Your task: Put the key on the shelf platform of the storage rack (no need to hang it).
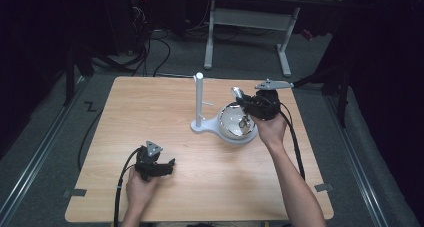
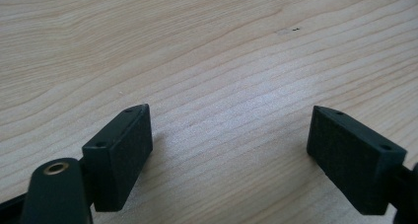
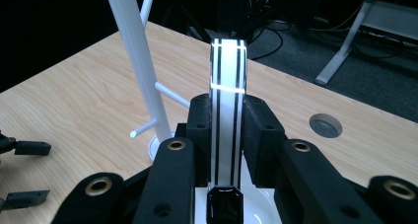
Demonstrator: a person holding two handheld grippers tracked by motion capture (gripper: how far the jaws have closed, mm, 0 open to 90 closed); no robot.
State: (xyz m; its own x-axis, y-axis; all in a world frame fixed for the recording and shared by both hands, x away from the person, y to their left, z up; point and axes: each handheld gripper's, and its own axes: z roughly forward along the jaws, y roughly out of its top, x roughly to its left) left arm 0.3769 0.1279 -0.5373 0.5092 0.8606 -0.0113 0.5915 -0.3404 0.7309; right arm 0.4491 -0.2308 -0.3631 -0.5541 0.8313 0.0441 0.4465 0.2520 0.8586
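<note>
My right gripper [image 1: 248,104] is shut on a white band with black stripes [image 3: 227,71], which stands up between its jaws, a dark clasp at its lower end. The gripper hovers over a round white dish [image 1: 231,122]. The dish joins the base of a white stand with side pegs [image 1: 199,99], whose pole [image 3: 135,56] rises just left of the band. Something small and metallic lies in the dish; I cannot tell what. My left gripper [image 1: 170,165] rests open near the front left of the wooden table [image 1: 165,112], with bare wood between its jaws [image 2: 229,130].
A round cable hole [image 3: 325,125] is set in the table top near the far right edge. Beyond the table stand the white legs of another desk [image 1: 285,52], with cables on the grey floor. Dark rails run along both sides of the table.
</note>
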